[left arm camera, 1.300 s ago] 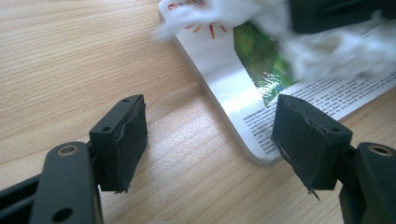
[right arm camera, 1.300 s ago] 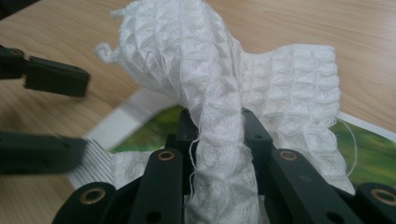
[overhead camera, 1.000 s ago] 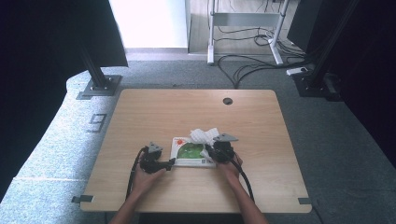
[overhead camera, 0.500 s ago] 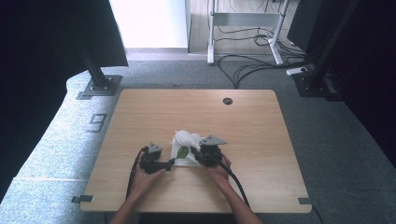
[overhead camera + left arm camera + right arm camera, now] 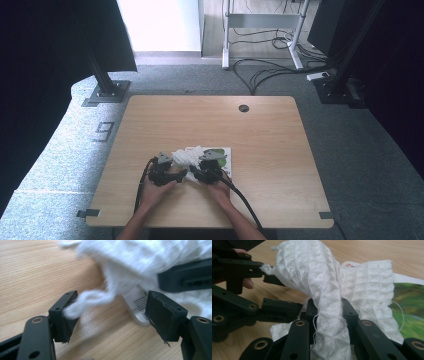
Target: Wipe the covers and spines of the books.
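Note:
A white waffle-knit cloth (image 5: 188,155) lies bunched on a white and green printed card (image 5: 226,159) near the table's front edge. My right gripper (image 5: 329,315) is shut on a fold of the cloth (image 5: 322,285), which it holds lifted. Its black frame (image 5: 207,166) sits by the card's left part. My left gripper (image 5: 113,315) is open, and a loose cloth corner (image 5: 85,300) brushes its left jaw. The card's rounded corner (image 5: 137,306) lies between the jaws, farther off. In the high view the left gripper (image 5: 181,174) points right, close to the right one.
The wooden table (image 5: 280,150) has a round cable hole (image 5: 243,108) at its back edge. A person's hands (image 5: 155,192) come in from the front. Cables and desk legs (image 5: 260,65) lie on the floor beyond the table.
The right gripper has moved left with the cloth in it, toward the left gripper. The cloth now bunches between the two grippers. The left gripper has stayed in place.

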`<state>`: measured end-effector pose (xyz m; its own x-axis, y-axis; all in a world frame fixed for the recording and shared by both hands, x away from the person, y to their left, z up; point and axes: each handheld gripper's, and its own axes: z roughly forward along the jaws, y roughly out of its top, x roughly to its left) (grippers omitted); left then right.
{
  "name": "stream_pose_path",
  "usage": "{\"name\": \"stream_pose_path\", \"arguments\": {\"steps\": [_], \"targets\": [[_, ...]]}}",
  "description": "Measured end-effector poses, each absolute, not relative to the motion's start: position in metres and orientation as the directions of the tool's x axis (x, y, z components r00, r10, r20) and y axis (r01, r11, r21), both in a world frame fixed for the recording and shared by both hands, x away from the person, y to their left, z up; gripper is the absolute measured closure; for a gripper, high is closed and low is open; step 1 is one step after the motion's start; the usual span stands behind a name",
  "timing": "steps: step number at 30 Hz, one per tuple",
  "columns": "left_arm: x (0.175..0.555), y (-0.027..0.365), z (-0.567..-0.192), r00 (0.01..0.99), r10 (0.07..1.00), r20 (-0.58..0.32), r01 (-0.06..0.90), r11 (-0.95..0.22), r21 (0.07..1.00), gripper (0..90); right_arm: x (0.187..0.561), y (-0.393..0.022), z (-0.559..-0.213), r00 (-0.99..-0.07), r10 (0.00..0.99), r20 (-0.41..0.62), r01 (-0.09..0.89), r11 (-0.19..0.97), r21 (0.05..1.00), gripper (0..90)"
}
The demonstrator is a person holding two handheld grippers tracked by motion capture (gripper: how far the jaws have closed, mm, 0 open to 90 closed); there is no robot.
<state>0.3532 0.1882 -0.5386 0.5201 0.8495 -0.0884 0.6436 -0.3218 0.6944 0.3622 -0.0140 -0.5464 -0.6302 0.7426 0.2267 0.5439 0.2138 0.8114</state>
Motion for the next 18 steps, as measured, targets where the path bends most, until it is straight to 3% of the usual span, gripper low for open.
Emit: {"name": "stream_pose_path", "arguments": {"steps": [18], "targets": [[0.353, 0.188, -0.539, 0.519, 0.850, -0.093, 0.644, -0.318, 0.696, 27.6, 0.342, -0.107, -0.548, -0.493, 0.844, 0.213, 0.544, 0.107, 0.832, 71.2]]}}
